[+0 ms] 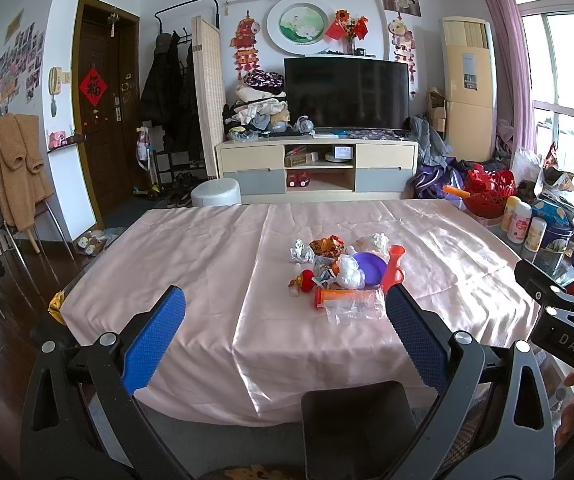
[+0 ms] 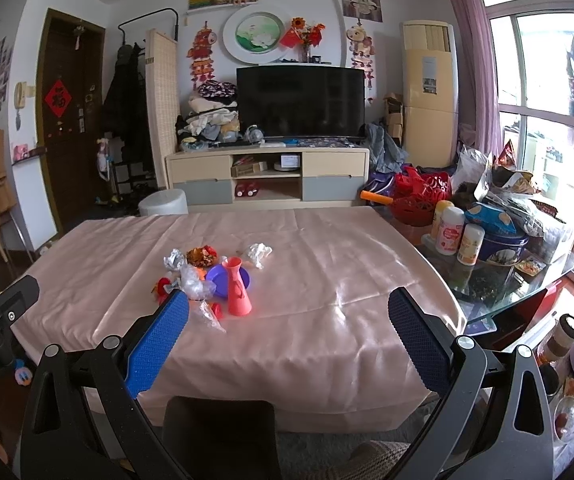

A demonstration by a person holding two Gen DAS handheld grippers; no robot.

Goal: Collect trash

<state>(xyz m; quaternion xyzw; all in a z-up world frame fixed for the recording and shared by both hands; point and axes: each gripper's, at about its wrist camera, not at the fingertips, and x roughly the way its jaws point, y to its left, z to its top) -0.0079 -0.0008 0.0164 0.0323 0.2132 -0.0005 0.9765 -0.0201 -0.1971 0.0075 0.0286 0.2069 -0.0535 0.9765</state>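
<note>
Both tongs hang over the near edge of the counter (image 1: 191,280), which is covered by a pale pink cloth. The left tongs (image 1: 285,316) are spread wide with nothing between the blue pads; the right tongs (image 2: 289,318) stand the same way, wide apart and empty.

The trash lies in a loose heap around the middle of the counter, far from both tongs. In the left view a clear bag (image 1: 353,308) lies nearest, with an orange tube (image 1: 333,295) along its far edge. Just beyond sit a purple plate (image 1: 370,269) and a white wad (image 1: 349,270) touching its left rim. A coral vase (image 2: 237,286) stands upright at the plate's near right side. A small red ball (image 1: 307,280) lies at the left of the heap. Farther back are a silver foil lump (image 2: 173,259), a red and gold wrapper (image 2: 203,257) and a crumpled tissue (image 2: 258,253), the tissue a little apart to the right.

At the far right of the counter stand bottles (image 2: 453,235) beside a blue tin (image 2: 501,248).
</note>
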